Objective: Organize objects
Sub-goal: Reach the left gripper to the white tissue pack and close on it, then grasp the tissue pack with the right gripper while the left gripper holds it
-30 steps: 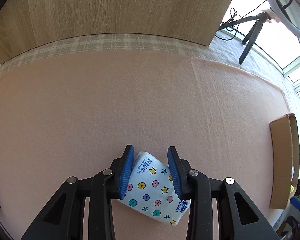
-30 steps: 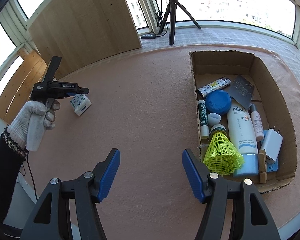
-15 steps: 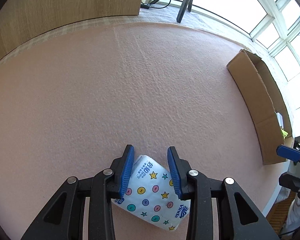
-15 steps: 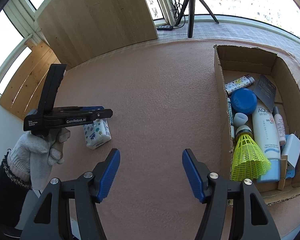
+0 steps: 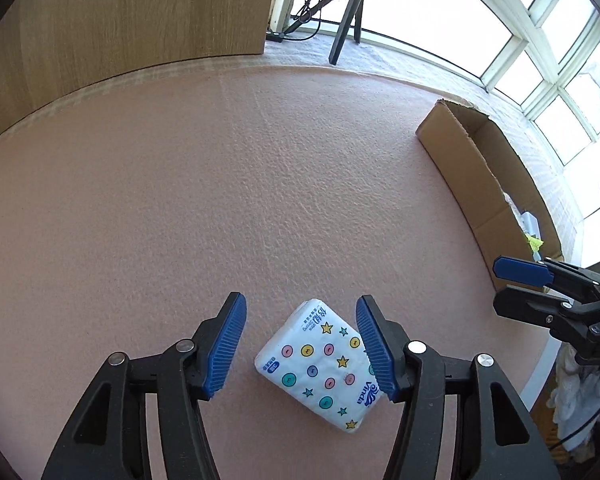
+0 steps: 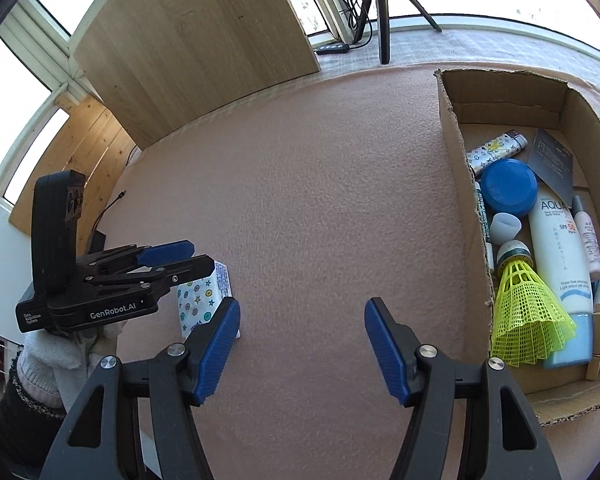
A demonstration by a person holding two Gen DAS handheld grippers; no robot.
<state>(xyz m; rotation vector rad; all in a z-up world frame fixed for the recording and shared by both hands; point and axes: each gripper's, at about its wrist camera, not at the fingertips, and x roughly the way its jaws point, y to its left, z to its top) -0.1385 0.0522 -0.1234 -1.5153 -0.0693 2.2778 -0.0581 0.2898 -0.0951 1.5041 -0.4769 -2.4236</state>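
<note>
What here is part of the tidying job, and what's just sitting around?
Part of the job: tissue pack, lying between the opening left tool; cardboard box with shuttlecock and sunscreen inside; right tool.

Just around: tripod, wooden board.

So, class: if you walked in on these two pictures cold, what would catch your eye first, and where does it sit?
Probably the star-and-dot tissue pack, lying on the pink mat between the blue pads of the left tool, whose jaws are opening around it. Next comes the neon-yellow shuttlecock at the near end of the crowded cardboard box on the right, beside a white sunscreen tube.
</note>
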